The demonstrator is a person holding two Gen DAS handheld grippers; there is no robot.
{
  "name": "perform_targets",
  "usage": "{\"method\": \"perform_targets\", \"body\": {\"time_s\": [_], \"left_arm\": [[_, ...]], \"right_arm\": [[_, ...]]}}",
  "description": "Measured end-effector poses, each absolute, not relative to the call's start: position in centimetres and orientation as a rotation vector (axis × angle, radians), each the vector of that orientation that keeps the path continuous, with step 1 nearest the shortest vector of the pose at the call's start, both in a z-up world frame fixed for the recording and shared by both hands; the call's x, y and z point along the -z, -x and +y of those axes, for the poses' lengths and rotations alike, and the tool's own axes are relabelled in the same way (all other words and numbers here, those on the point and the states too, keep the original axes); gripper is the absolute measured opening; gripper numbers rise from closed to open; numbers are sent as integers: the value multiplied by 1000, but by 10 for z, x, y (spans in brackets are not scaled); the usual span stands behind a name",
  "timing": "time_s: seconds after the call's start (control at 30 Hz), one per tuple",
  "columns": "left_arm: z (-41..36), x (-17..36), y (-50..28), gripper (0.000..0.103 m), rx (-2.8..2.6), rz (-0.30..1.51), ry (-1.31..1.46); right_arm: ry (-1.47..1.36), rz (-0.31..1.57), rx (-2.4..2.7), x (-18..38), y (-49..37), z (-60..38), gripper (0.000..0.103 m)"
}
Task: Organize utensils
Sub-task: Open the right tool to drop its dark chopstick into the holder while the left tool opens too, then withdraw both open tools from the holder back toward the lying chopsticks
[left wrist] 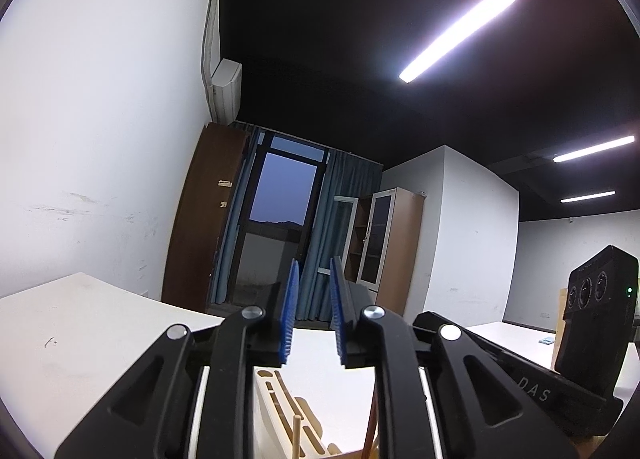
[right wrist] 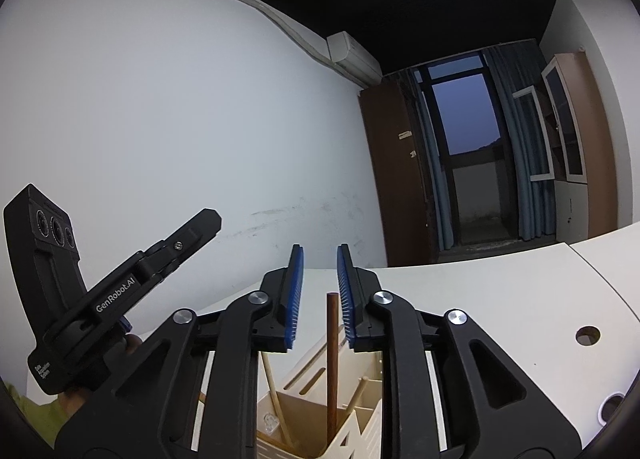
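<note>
A: Largest first — white table (right wrist: 500, 299), wide and bare on the right side apart from a round cable hole. On it, right under both grippers, the cream utensil holder (right wrist: 360, 411), a slotted box with open compartments. In the left wrist view its slotted top (left wrist: 280, 391) shows low between the linkages.

B: Contents?

A: 1 dark brown stick (right wrist: 331, 359) stands upright in a compartment, its top end reaching up between the right gripper (right wrist: 320, 255) pads. At least 2 pale wooden handles (right wrist: 274, 391) lean in the neighbouring compartments. Which utensil each one is, I cannot tell — the working ends are sunk in the box.

B: Right gripper state?

A: Blue pads apart by a narrow gap. The stick sits in that gap, closer to the right-hand pad, with no pad visibly pressing on it. I read it as loose in there, not held.

B: Left gripper (left wrist: 314, 263)?

A: Also slightly parted, nothing between the pads. A thin pale dowel (left wrist: 297, 437) and a reddish-brown stick (left wrist: 370, 423) show below it, both well under the fingertips.

B: Handling?

A: Judgement only — thin wooden sticks, so light and stiff, not fragile, smooth enough to swivel in a pinch. I would take hold just below the top end, pads square on the shaft, and lift straight up so it does not lever the light holder over.
</note>
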State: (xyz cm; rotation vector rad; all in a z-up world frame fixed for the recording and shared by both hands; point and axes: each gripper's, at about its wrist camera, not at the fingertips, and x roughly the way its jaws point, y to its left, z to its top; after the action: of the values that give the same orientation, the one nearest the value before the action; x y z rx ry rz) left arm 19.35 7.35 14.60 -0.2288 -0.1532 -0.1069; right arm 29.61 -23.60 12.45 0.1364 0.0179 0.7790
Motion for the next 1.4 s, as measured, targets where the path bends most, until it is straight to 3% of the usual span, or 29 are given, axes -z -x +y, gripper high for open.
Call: {"method": "perform_targets", "body": {"time_s": [0.13,0.33,0.47,0.7,1.0,1.07,1.4], "left_arm": [[70,-148,-186,25,91,-139,216],[66,-148,-173,26,65,-87,211],[63,-148,-163,36,37,-53,188],[55,-151,-141,36,11,8,125],[50,-153,-113,45,-24,55,99],[52,-149,-106,53,-35,85,112],[71,-111,-99,54,-95,327,166]], "right_arm": [[-133,24,-763,-125,-290,-241,22],[-111,27,-741,-117,-271,-244,28],[-95,25,-744,-116,-262,-242,32],[-52,68,-734,-109,-240,-242,38],[-9,125,-699,-110,-218,-237,48],[-6,146,-695,-108,-213,-236,52],[-7,339,-646,-77,-221,-234,58]]}}
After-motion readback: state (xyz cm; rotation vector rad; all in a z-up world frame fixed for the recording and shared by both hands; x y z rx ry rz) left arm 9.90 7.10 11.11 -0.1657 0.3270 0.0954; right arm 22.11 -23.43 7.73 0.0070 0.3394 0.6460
